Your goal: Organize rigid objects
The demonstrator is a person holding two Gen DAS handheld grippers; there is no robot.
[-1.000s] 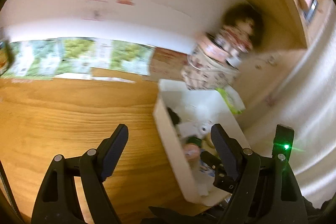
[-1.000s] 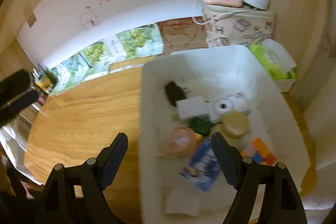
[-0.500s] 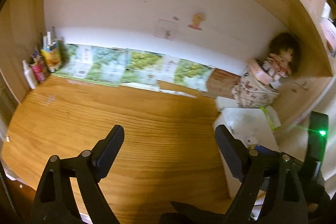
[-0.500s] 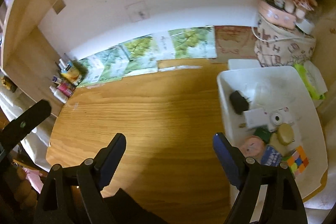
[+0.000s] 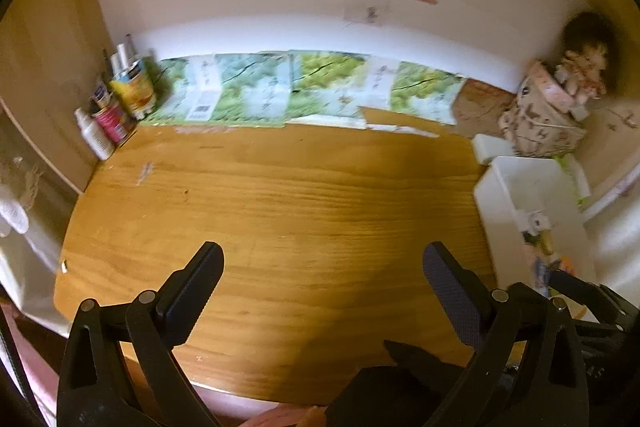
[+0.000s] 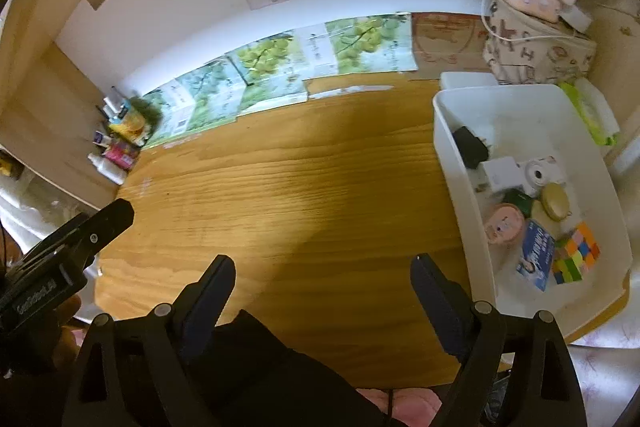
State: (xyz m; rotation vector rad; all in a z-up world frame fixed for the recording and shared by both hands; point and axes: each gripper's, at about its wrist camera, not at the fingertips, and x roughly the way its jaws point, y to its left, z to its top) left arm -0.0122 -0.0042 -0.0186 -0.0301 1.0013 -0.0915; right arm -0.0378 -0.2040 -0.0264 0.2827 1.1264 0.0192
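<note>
A white bin (image 6: 452,151) stands at the right end of the wooden table (image 6: 280,187). In it lie a black adapter (image 6: 470,147), a white box (image 6: 502,175), a small white camera (image 6: 538,171), a round gold lid (image 6: 554,201), a pink face toy (image 6: 504,225), a blue packet (image 6: 534,253) and a colour cube (image 6: 576,253). My right gripper (image 6: 322,287) hangs over bare wood left of the bin, jaws still opening, nothing between them. My left gripper (image 5: 322,277) is likewise over bare table, jaws opening and empty; the bin (image 5: 500,203) is at its right.
Bottles and cans (image 5: 116,107) crowd the far left corner. Green printed cartons (image 5: 280,91) line the back wall. A patterned box (image 5: 540,123) with a doll (image 5: 584,67) on top sits behind the bin. The left gripper's body (image 6: 60,255) shows at left in the right wrist view.
Both views have swung left and back from the bin to the wide bare table. The bin went from under the right gripper to its right side. Both pairs of jaws stand wider.
</note>
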